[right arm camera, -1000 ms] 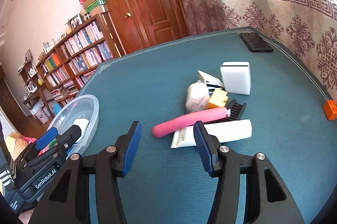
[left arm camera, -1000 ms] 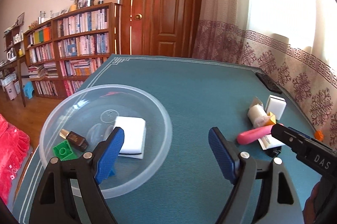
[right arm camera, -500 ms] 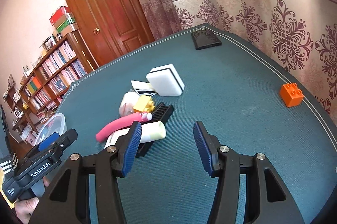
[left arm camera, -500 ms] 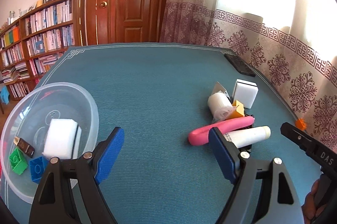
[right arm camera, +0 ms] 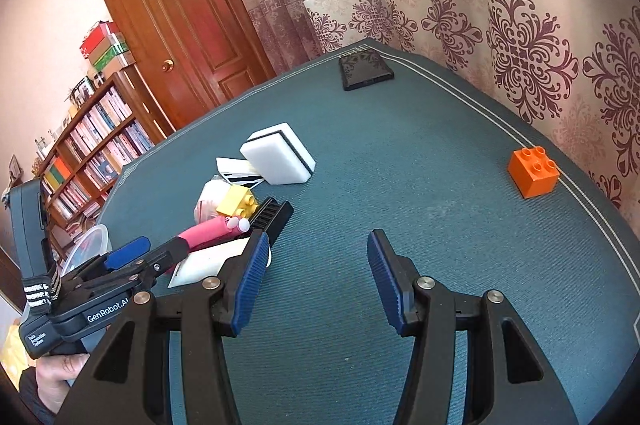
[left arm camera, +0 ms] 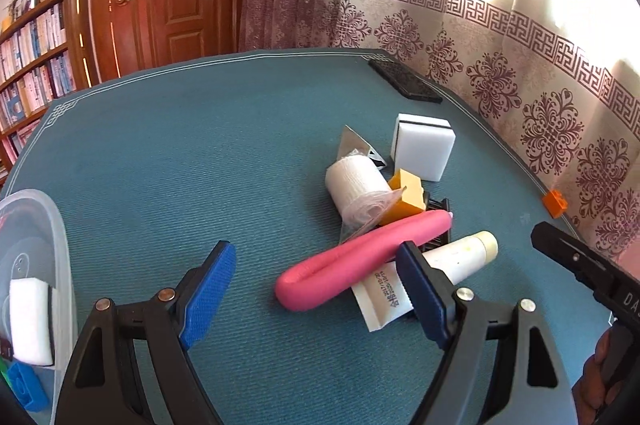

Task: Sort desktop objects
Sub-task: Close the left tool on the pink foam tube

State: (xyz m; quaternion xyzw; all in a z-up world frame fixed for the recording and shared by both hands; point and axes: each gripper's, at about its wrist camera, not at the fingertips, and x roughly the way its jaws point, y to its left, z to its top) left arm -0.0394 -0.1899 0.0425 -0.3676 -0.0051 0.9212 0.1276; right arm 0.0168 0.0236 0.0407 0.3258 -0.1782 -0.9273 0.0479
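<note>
**Both grippers empty, each facing a different target**

The left gripper (left arm camera: 316, 285) has its jaws wide open and holds nothing. It hovers low over the green desk (left arm camera: 180, 153), with the pink tube-shaped object (left arm camera: 360, 257) lying between its two pads, so I judge this object is the next one to be picked. The pink object lies across a white tube (left arm camera: 432, 277) and a black comb (right arm camera: 272, 215), in a heap with a gauze roll (left arm camera: 360, 193), a yellow brick (right arm camera: 238, 203) and a white sponge (left arm camera: 424, 151).

The right gripper (right arm camera: 316, 279) is also wide open and empty. It points toward the orange brick (right arm camera: 533, 173), which sits alone near the desk edge, well apart from the heap.

The clear bowl (left arm camera: 60, 245) at the left already contains a sponge and small bricks, so it seems to be the collecting place.
</note>
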